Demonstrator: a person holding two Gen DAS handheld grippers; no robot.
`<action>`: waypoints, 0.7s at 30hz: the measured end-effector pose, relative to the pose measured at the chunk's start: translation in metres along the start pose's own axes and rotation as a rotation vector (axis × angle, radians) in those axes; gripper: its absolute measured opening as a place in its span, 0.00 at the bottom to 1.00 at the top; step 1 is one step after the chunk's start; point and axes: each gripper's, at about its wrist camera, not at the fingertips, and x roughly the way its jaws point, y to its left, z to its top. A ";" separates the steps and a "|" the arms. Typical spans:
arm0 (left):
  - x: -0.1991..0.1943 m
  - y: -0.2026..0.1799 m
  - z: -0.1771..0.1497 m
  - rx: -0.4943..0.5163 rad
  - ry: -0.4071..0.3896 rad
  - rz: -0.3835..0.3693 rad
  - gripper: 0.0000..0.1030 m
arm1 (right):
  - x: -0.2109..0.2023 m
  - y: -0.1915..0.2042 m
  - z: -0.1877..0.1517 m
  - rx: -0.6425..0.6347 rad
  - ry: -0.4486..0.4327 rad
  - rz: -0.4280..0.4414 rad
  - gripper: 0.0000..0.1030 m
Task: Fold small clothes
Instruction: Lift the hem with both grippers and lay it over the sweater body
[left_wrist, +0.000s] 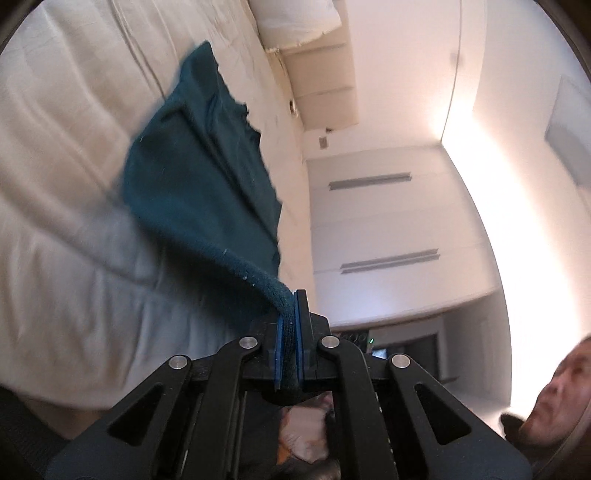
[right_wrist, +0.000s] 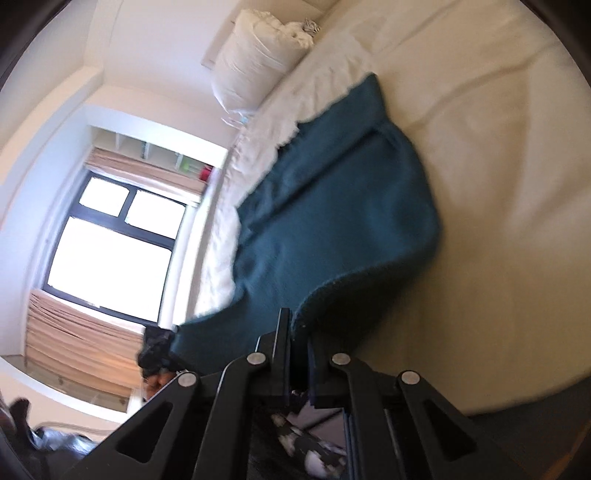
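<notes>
A dark teal garment (left_wrist: 192, 166) hangs stretched over the cream bed sheet (left_wrist: 66, 147). My left gripper (left_wrist: 291, 306) is shut on one rolled edge of it, the cloth pinched between the blue pads. In the right wrist view the same teal garment (right_wrist: 332, 206) drapes from the bed (right_wrist: 498, 184) down to my right gripper (right_wrist: 295, 325), which is shut on another edge. The cloth's far end still lies on the sheet. Both views are tilted and motion-blurred.
A white bagged pillow (right_wrist: 258, 55) lies at the bed's head by the wall. A window (right_wrist: 107, 251) with beige curtains is at the left of the right wrist view. White wardrobe doors (left_wrist: 388, 221) and a person's head (left_wrist: 565, 391) show in the left wrist view.
</notes>
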 end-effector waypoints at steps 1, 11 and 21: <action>0.003 -0.002 0.006 -0.009 -0.009 -0.009 0.03 | 0.003 0.003 0.008 0.002 -0.009 0.010 0.07; 0.026 -0.009 0.093 -0.076 -0.111 -0.059 0.03 | 0.057 0.012 0.104 0.034 -0.065 0.011 0.07; 0.066 0.012 0.183 -0.170 -0.170 -0.032 0.03 | 0.109 -0.006 0.192 0.096 -0.095 -0.029 0.07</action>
